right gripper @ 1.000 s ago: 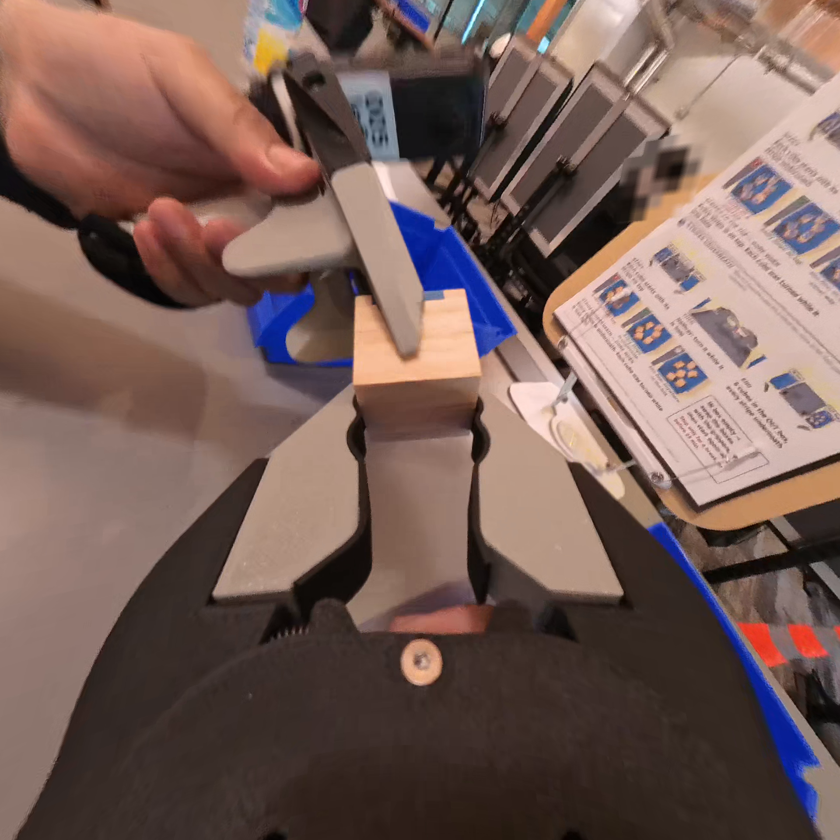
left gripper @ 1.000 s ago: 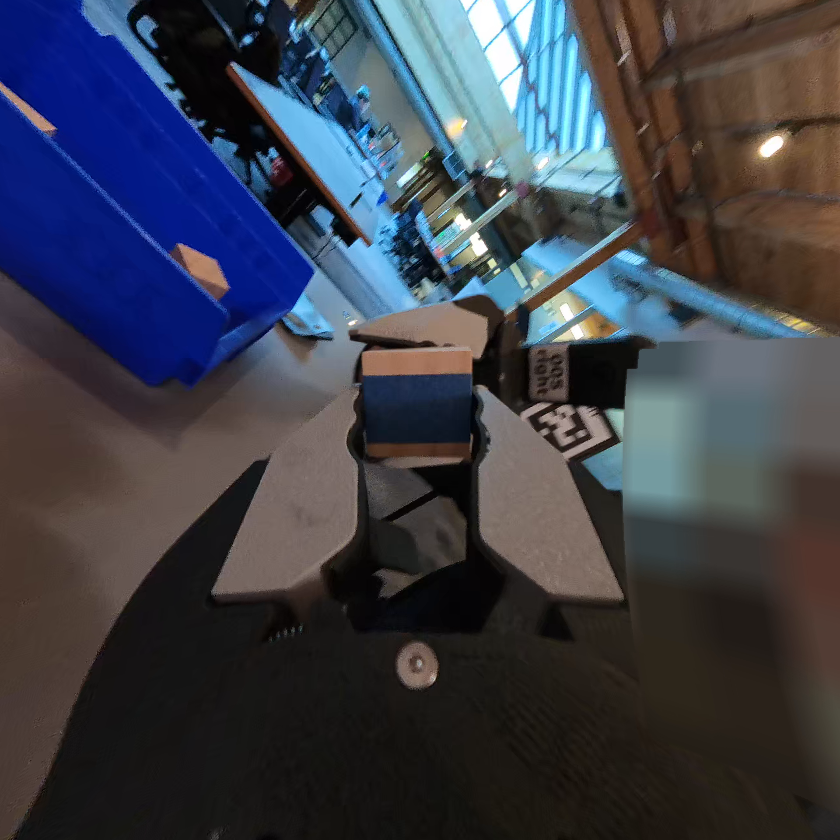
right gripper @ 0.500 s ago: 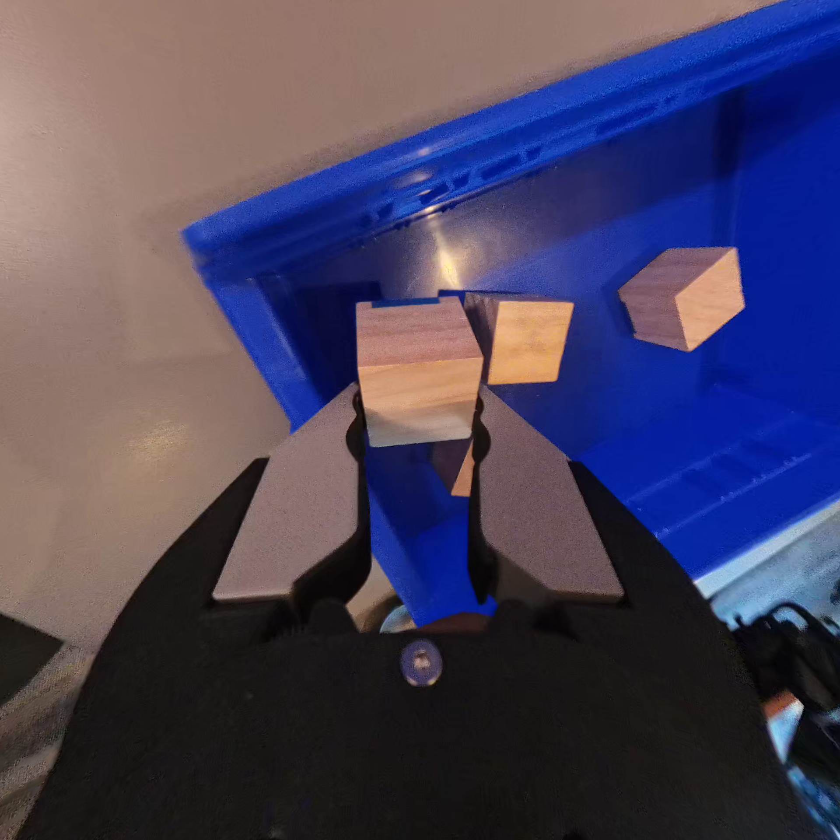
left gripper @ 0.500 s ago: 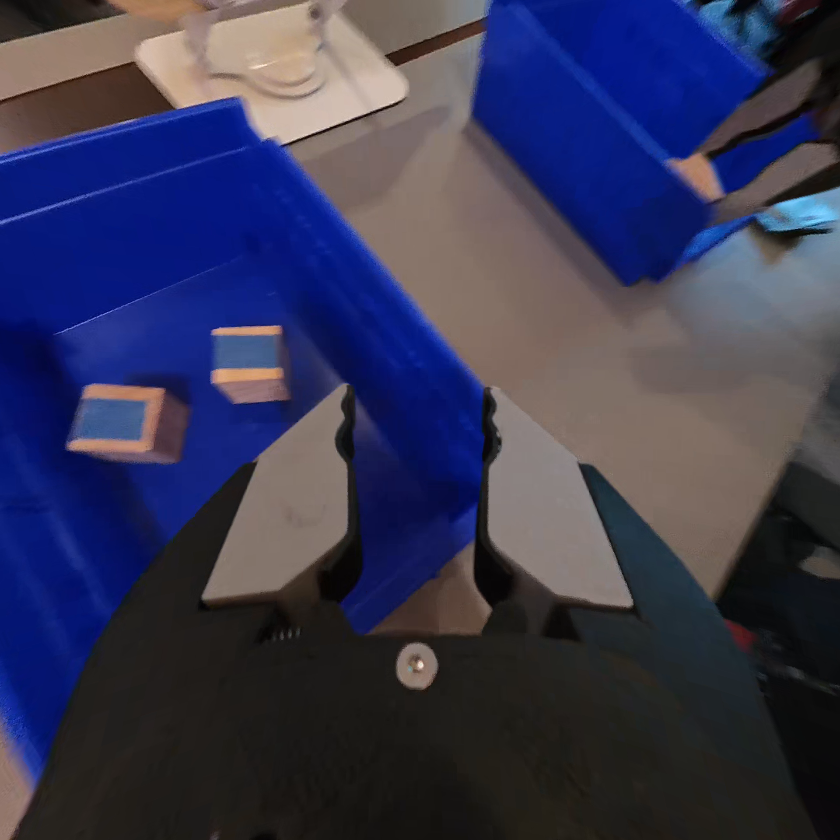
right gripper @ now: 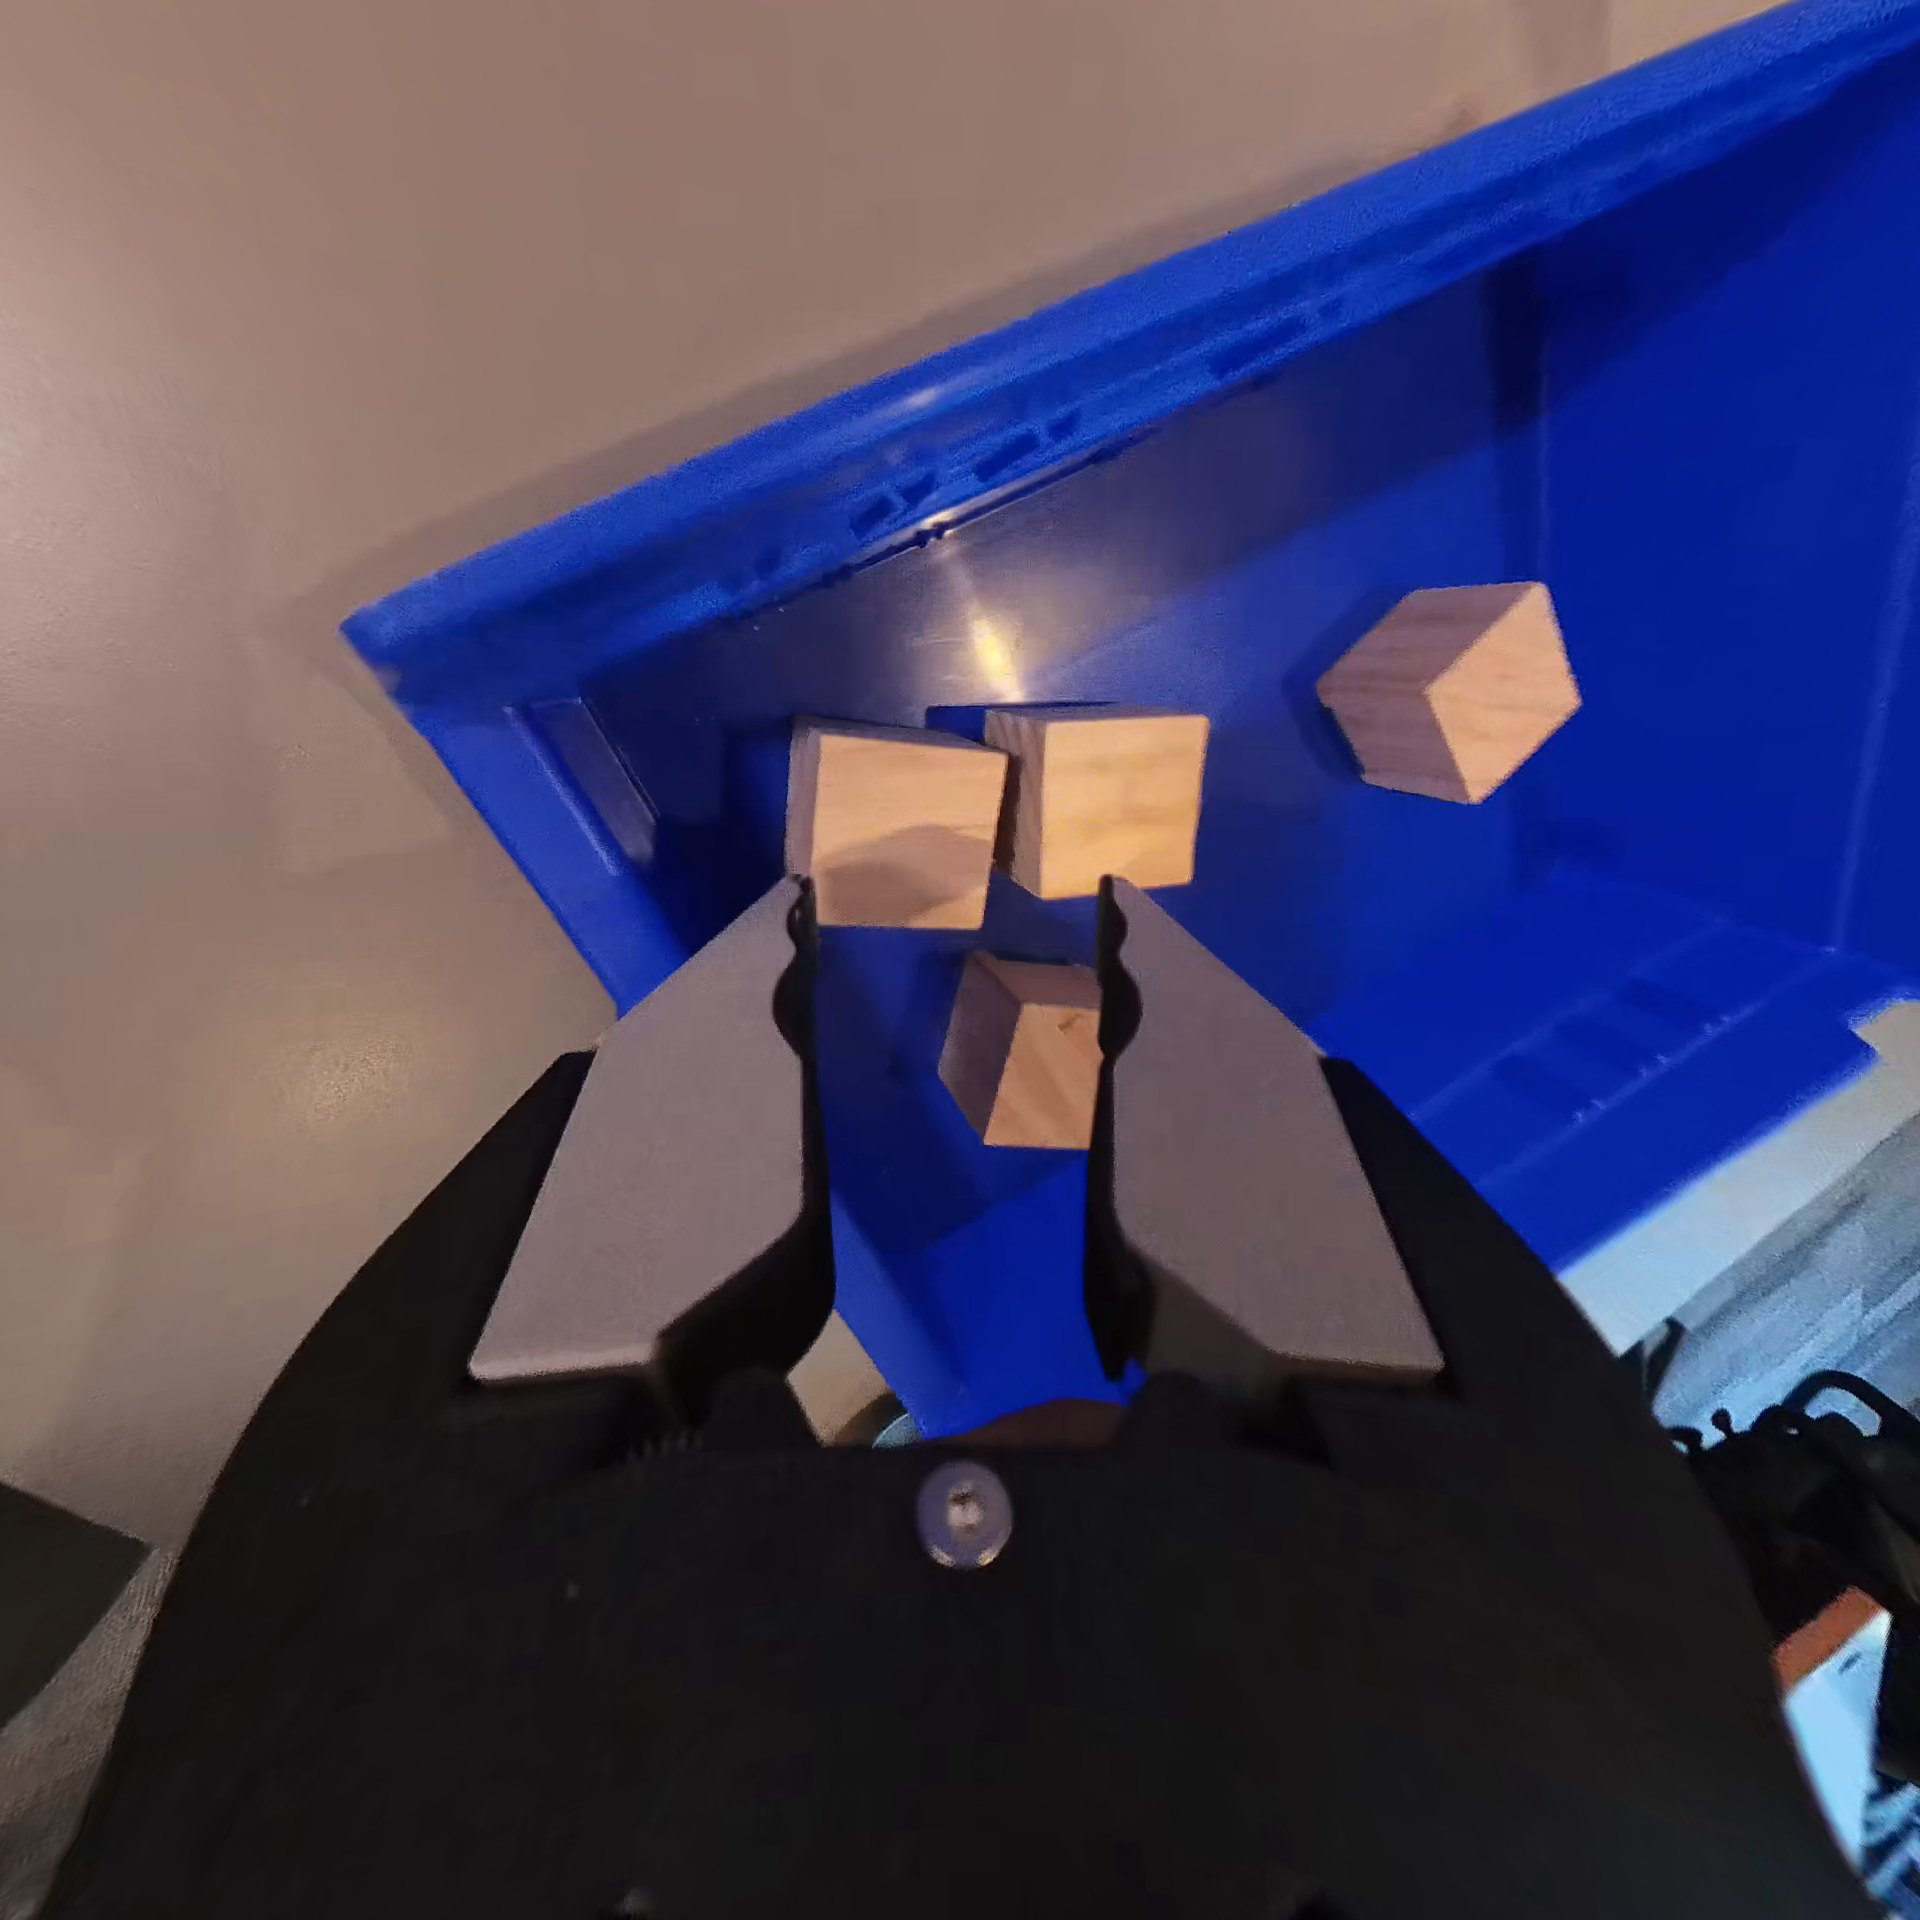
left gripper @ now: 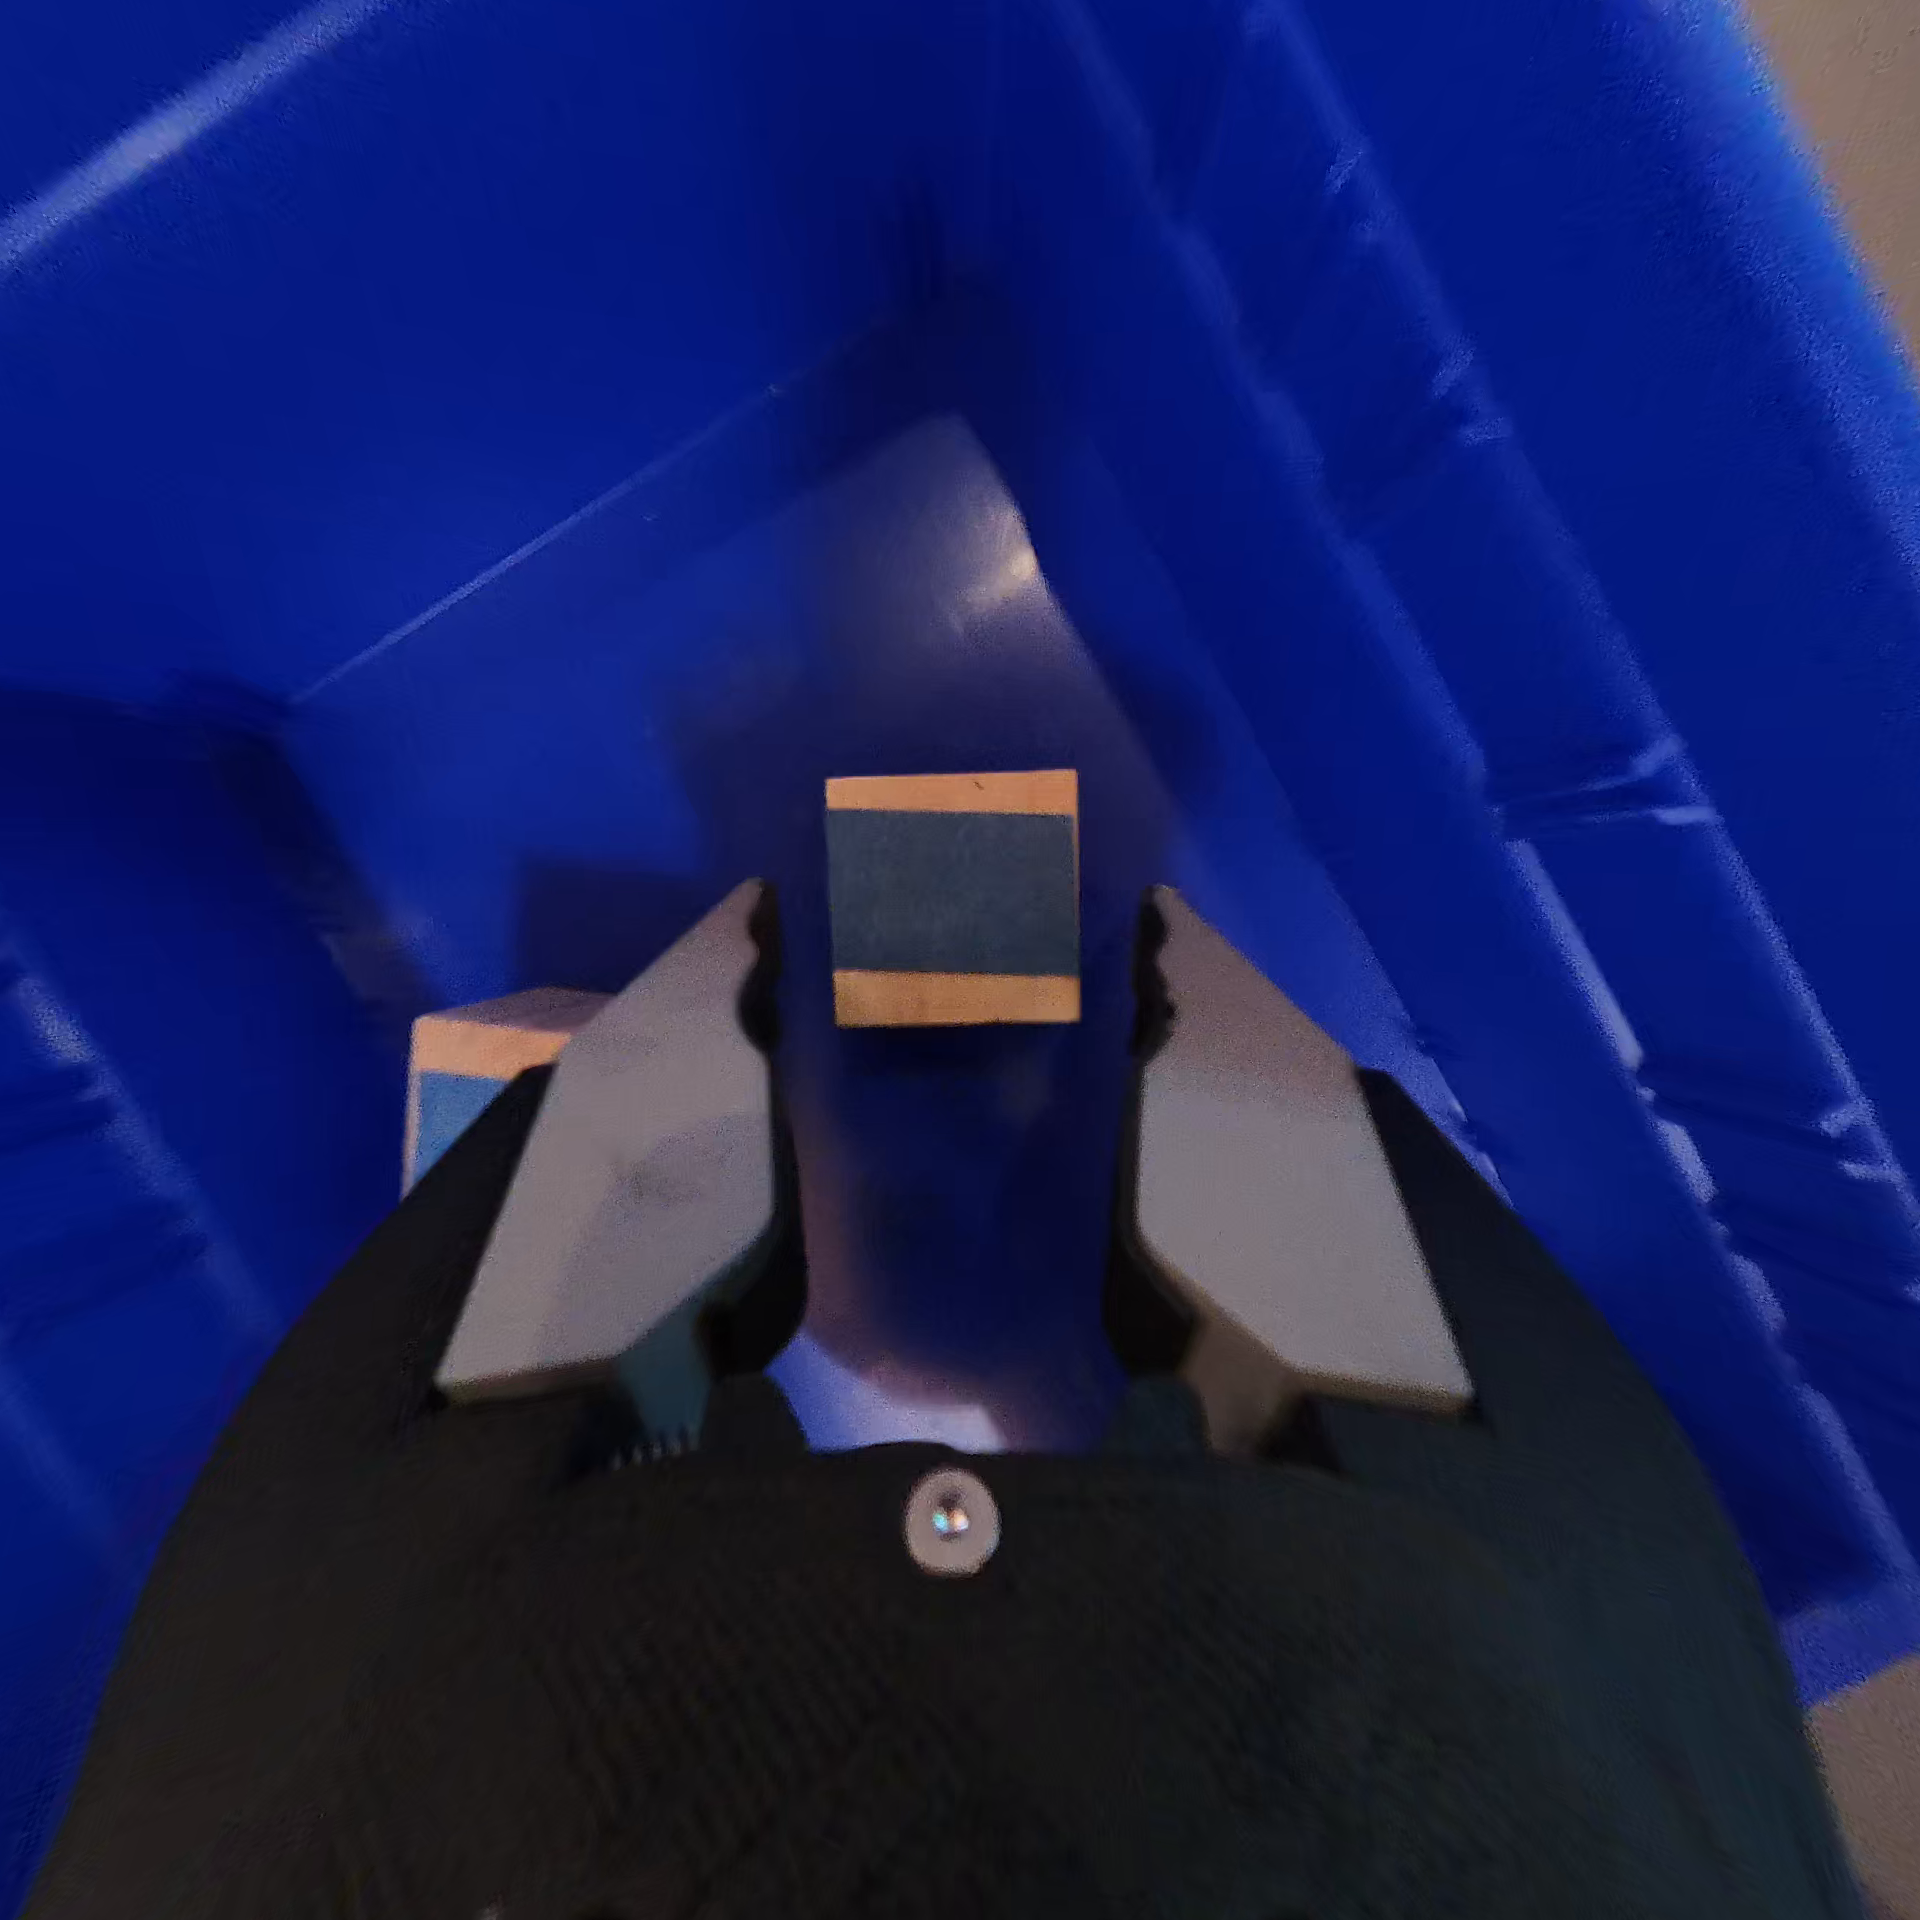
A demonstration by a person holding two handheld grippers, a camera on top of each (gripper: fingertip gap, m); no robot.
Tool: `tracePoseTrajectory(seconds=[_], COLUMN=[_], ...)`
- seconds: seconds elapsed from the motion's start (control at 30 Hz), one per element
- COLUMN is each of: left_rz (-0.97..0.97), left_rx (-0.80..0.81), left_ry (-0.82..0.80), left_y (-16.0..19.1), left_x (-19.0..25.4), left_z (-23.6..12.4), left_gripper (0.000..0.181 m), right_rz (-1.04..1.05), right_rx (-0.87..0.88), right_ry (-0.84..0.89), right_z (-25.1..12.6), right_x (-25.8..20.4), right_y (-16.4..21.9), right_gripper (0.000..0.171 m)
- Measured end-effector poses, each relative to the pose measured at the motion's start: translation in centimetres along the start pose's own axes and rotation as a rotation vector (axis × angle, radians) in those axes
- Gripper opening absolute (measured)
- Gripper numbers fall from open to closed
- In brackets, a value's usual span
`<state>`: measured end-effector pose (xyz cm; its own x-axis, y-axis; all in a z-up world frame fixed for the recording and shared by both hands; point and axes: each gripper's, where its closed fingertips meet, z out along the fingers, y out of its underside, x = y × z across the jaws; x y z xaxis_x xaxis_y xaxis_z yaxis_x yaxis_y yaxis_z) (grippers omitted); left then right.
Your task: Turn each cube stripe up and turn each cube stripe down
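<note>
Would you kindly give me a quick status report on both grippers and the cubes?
Left gripper open over stripe-up cube in blue bin. Right gripper open, empty, above four plain-side-up cubes. Nothing obstructing.

A wooden cube with a blue stripe [left gripper: 953, 899] lies stripe up on the floor of a blue bin [left gripper: 520, 416], its band running crosswise between bare wood edges. A second striped cube [left gripper: 473, 1081] sits nearby, partly hidden. In another blue bin [right gripper: 1662, 416], four plain-faced wooden cubes show only wood: two touching [right gripper: 894, 836] [right gripper: 1101, 800], one in front [right gripper: 1023, 1049], one apart [right gripper: 1449, 691].
</note>
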<state>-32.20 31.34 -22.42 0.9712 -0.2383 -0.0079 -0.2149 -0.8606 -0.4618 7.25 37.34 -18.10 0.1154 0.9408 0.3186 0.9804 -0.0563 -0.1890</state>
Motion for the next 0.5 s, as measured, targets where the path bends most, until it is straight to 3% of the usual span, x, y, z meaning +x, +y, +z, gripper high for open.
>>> tracePoseTrajectory(seconds=[0.07,0.2,0.3,0.5], left_rz=[-0.004,-0.125,-0.252,-0.191], left_rx=[-0.001,0.171,0.358,0.624], left_ry=[0.018,0.19,0.388,0.634], left_y=[-0.2,-2.9,-5.9,-10.5], left_x=[0.2,2.3,5.4,14.3], left_z=[0.6,-1.5,-6.2,-16.5], left_gripper=[0.046,0.046,0.045,0.045], right_rz=[0.031,0.103,0.087,0.038], right_rx=[0.081,0.382,0.605,0.869], right_ry=[0.025,0.038,0.031,0.086], right_z=[-1.4,-4.9,-7.7,-11.9], right_x=[0.5,-0.1,-2.7,-7.2], right_y=[-0.2,-2.8,-5.8,-12.3], right_gripper=[0.051,0.058,0.065,0.09])
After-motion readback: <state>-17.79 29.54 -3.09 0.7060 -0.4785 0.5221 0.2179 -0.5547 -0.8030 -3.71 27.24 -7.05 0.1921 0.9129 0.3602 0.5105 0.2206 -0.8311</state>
